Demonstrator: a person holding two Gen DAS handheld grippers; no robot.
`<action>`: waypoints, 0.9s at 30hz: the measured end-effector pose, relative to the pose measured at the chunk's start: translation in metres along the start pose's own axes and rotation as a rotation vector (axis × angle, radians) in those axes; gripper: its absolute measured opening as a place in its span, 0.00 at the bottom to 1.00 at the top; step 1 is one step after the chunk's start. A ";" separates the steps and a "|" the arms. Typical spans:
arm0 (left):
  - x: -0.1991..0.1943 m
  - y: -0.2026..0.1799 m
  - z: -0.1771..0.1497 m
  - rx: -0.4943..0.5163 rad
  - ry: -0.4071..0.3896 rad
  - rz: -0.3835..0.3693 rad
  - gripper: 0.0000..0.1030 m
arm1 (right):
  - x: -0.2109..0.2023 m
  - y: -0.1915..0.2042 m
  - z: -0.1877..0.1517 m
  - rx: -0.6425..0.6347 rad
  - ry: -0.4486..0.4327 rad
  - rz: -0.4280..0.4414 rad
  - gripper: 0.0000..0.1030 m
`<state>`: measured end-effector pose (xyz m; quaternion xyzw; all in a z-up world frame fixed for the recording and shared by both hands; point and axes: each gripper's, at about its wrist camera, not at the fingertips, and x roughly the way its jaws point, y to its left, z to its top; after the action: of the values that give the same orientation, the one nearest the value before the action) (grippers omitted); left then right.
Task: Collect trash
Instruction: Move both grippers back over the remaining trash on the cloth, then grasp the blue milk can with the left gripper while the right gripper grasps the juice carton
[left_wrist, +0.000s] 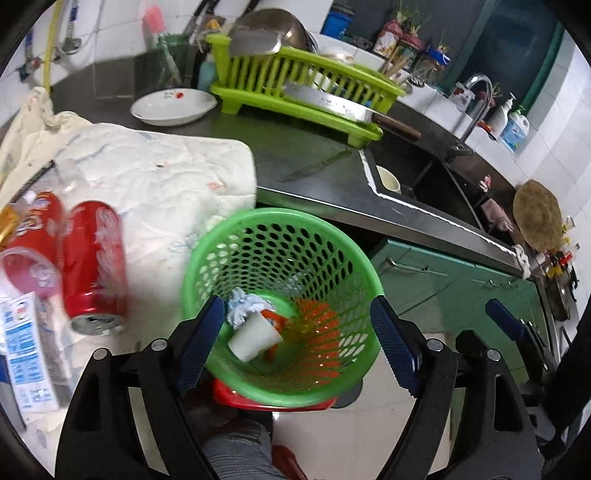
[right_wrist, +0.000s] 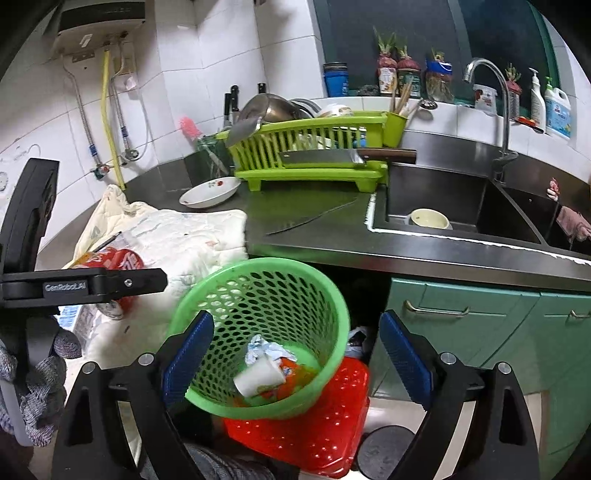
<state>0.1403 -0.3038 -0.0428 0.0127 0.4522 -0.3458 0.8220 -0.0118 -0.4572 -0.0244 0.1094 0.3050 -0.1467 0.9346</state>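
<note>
A green perforated basket (left_wrist: 280, 214) stands on a red stool (right_wrist: 332, 424) in front of the counter. Inside lie a white paper cup (left_wrist: 255, 338), crumpled foil paper (left_wrist: 242, 306) and an orange wrapper (right_wrist: 291, 369). My left gripper (left_wrist: 295, 343) hovers open over the basket's mouth, nothing between its blue pads (left_wrist: 201, 347). My right gripper (right_wrist: 295, 362) is open above the same basket (right_wrist: 258, 263), also empty. On the white cloth (left_wrist: 166, 177) to the left lie two red cans (left_wrist: 94, 266), a clear plastic cup (left_wrist: 29, 273) and a blue-white carton (left_wrist: 26, 354).
A lime dish rack (right_wrist: 314, 162) with a cleaver, a white plate (right_wrist: 210, 192) and a long knife (right_wrist: 314, 218) sit on the dark counter. The sink (right_wrist: 443, 206) holds a bowl. Green cabinets (right_wrist: 480, 332) are at the right. The left gripper's body (right_wrist: 85, 284) crosses the right wrist view.
</note>
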 end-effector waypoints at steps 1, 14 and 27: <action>-0.007 0.006 -0.002 -0.004 -0.010 0.007 0.78 | 0.001 0.005 0.000 -0.003 0.005 0.009 0.85; -0.099 0.116 -0.028 -0.121 -0.119 0.230 0.78 | 0.017 0.091 0.005 -0.088 0.056 0.161 0.85; -0.164 0.237 -0.060 -0.318 -0.151 0.437 0.78 | 0.033 0.188 0.006 -0.208 0.104 0.298 0.85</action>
<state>0.1756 -0.0125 -0.0245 -0.0449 0.4248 -0.0853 0.9001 0.0806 -0.2899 -0.0180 0.0637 0.3469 0.0314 0.9352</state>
